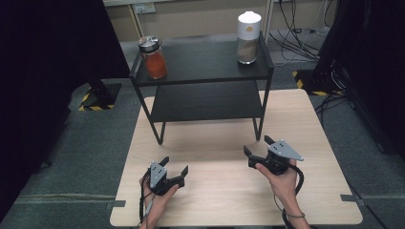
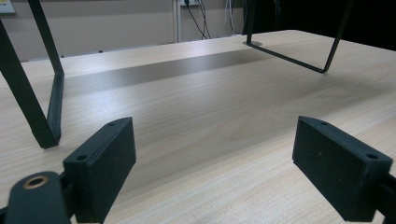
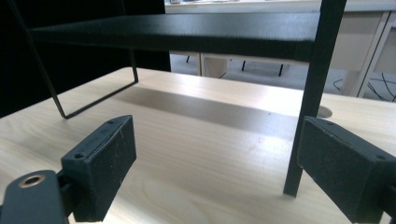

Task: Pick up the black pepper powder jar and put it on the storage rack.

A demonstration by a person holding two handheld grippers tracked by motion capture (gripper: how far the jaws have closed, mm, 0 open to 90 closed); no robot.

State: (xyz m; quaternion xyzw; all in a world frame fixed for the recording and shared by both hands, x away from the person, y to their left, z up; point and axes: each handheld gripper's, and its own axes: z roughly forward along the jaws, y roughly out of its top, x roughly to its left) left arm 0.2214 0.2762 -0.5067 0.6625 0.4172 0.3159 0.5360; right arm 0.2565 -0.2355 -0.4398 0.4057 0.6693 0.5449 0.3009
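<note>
While both hands rest low over the near half of the wooden table [image 1: 224,191], each holds its tool with nothing between the jaws. From above, the left gripper [image 1: 175,169] sits toward the near left corner, jaws spread wide and aimed at the far edge; the left hand [image 1: 155,195] wraps it from behind. Its own camera sees the two black pads parted over bare wood [image 2: 210,135], with the legs of the rack [image 2: 42,107] ahead.

Nearer the right edge, the right gripper [image 1: 257,149] is likewise spread apart, held in the right hand [image 1: 282,179], with a grey plate on top. Its own camera puts the rack's near right leg [image 3: 310,93] just beyond the right pad, though whether they touch I cannot tell.

A black two-tier rack [image 1: 205,81] stands on the far half of the table. On its top shelf, a jar of red-orange contents [image 1: 154,58] sits at the left end and a white-capped jar of pale contents [image 1: 248,38] at the right end, well apart.
</note>
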